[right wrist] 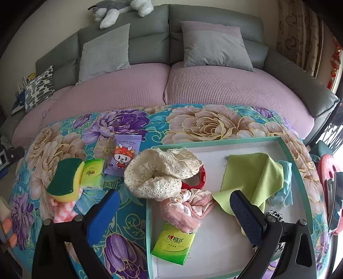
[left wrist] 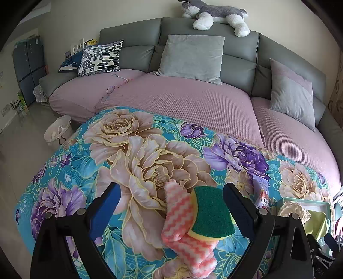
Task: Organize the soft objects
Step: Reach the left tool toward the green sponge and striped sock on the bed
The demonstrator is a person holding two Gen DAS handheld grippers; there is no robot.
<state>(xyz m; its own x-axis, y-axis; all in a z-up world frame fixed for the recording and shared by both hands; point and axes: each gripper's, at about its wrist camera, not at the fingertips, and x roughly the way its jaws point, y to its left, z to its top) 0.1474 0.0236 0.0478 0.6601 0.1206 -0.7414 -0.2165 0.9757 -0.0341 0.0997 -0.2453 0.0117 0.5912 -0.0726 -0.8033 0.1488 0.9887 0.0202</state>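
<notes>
A green-and-yellow sponge (left wrist: pixel 212 212) lies on a pink-and-white zigzag cloth (left wrist: pixel 184 238) on the floral-covered table. My left gripper (left wrist: pixel 171 206) is open around them, with the sponge close to its right finger. In the right wrist view the sponge (right wrist: pixel 66 178) sits left of a teal-rimmed white tray (right wrist: pixel 214 142). The tray holds a cream lace cloth (right wrist: pixel 163 171), a pink fuzzy cloth (right wrist: pixel 186 219), a green tissue pack (right wrist: pixel 173 244), a lime cloth (right wrist: pixel 253 178) and a light blue cloth (right wrist: pixel 283 186). My right gripper (right wrist: pixel 175 212) is open above the tray's near left part and holds nothing.
A second green tissue pack (right wrist: pixel 93 173) and a purple wipes pack (right wrist: pixel 124 158) lie on the floral cover (right wrist: pixel 214 120) beside the tray. Behind is a grey sofa (left wrist: pixel 193 28) with pillows and a plush dog (left wrist: pixel 214 12). A white basket (left wrist: pixel 56 131) stands on the floor.
</notes>
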